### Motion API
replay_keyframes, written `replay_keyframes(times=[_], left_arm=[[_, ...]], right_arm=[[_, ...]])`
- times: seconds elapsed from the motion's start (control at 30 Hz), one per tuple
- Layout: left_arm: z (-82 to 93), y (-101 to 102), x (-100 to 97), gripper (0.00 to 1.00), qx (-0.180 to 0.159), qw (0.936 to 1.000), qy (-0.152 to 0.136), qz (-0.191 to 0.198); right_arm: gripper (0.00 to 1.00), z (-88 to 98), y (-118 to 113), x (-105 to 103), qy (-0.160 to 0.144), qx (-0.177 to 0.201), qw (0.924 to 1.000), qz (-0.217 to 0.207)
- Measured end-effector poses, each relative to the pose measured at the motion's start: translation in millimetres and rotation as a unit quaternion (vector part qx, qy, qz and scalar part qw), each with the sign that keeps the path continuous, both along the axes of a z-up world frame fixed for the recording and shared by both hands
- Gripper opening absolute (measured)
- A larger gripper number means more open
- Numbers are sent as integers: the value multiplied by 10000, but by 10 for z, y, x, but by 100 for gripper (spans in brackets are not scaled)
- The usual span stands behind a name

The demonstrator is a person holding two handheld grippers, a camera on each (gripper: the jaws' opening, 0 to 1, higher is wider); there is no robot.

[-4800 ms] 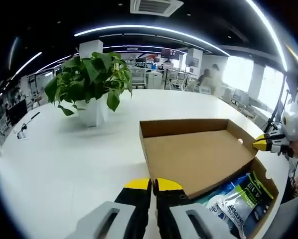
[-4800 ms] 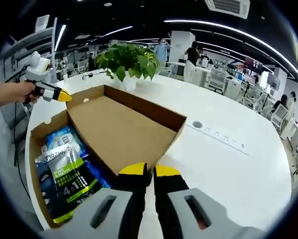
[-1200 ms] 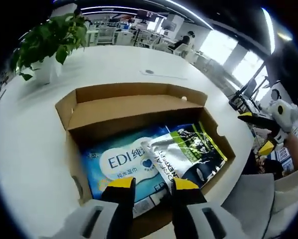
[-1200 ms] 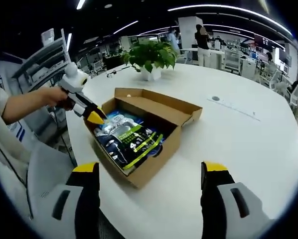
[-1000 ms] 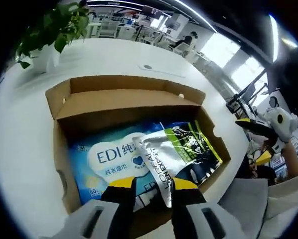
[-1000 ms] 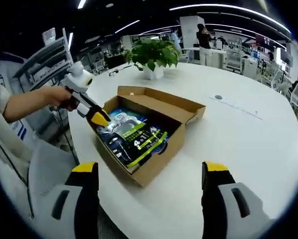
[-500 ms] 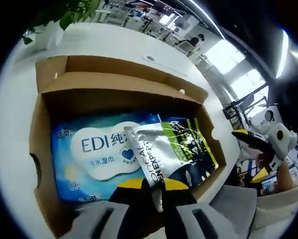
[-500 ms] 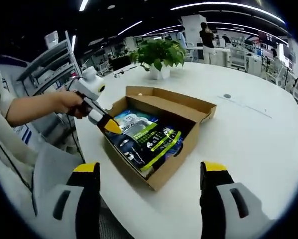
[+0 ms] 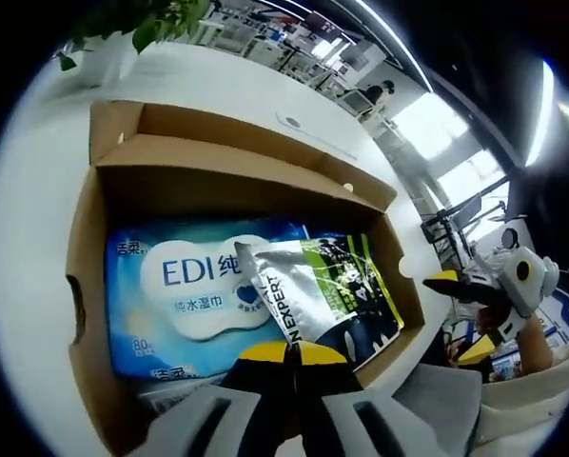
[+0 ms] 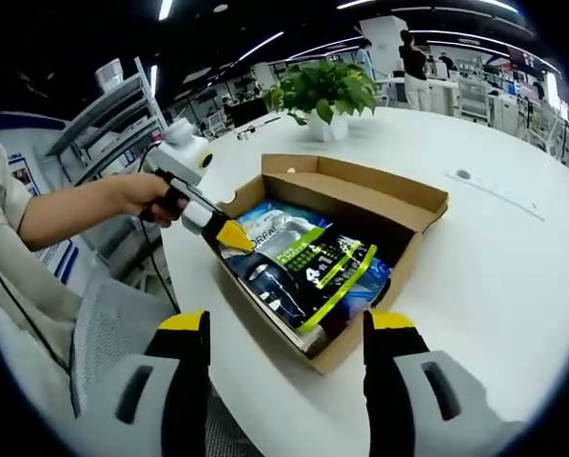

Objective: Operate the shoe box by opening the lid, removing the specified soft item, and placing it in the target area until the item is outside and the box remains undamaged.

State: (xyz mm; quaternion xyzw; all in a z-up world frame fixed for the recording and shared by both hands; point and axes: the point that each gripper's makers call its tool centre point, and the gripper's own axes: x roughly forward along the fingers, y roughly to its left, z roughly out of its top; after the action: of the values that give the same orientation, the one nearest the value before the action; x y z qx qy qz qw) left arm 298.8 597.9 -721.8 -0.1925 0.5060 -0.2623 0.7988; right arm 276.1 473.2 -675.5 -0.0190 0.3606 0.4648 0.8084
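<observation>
Left gripper view: my left gripper (image 9: 289, 354) has its jaws closed on the near corner of the silver-and-green pouch (image 9: 327, 290), which lies in the open shoe box (image 9: 85, 248) atop a blue wipes pack (image 9: 185, 286). Pouch looks light, limp and slick; I judge the sealed edge the surest hold, though the pinch itself is partly hidden.

Right gripper view: my right gripper (image 10: 284, 328) hangs wide apart and empty before the box, near the white table (image 10: 484, 276) edge. Left gripper tips sit at the pouch's end.
</observation>
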Motion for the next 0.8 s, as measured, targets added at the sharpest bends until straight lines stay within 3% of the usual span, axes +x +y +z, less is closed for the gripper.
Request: replay_keyframes(times=[0.8], left_arm=[[56, 200, 104, 0, 130, 9991, -355, 174]], right_arm=[[47, -300, 374, 440, 238, -313, 9992, 85]])
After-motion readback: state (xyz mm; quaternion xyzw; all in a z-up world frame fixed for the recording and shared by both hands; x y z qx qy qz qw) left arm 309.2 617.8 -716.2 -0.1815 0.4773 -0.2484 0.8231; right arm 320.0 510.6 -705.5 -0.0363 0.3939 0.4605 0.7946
